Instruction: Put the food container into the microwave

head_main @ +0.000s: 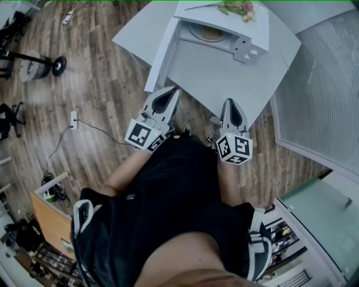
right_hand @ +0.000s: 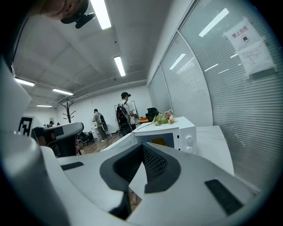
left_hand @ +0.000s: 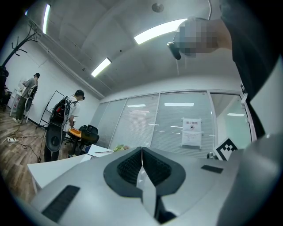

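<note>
Microwave (head_main: 255, 33) ahead of both hand-held grippers, well beyond their tips, standing on a white surface (head_main: 224, 78). Door (head_main: 162, 56) open, hanging out on the left hand-held gripper's side. Inside the cavity, a tan round thing (head_main: 212, 32) lying flat; too small to tell whether it is the food container. From the right gripper view, same microwave (right_hand: 185, 132) straight past the tips, a yellow patch (right_hand: 159, 142) showing in the opening. Flowers (head_main: 238, 8) lying on top of the microwave, far side from both hand-held grippers.

Left hand-held gripper (head_main: 173, 92) held low near the person's lap, pointing toward the open door, tip over the near edge of the surface. Jaws pressed together, pads meeting along one line in the left gripper view (left_hand: 141, 150), nothing between them. Marker cube (head_main: 145, 135) at its rear, toward the person.

Right hand-held gripper (head_main: 230, 103) beside the left one, apart from it, also pointing toward the microwave. Jaws likewise closed with nothing held, tips meeting in the right gripper view (right_hand: 142, 145). Marker cube (head_main: 235, 148) at its rear.

Wooden floor (head_main: 101, 84) to the left of the left hand-held gripper, with a power strip (head_main: 73, 119) and cable on it. Glass partition with blinds (head_main: 325, 78) to the right of the right hand-held gripper. Other people (right_hand: 126, 110) standing far beyond the microwave.
</note>
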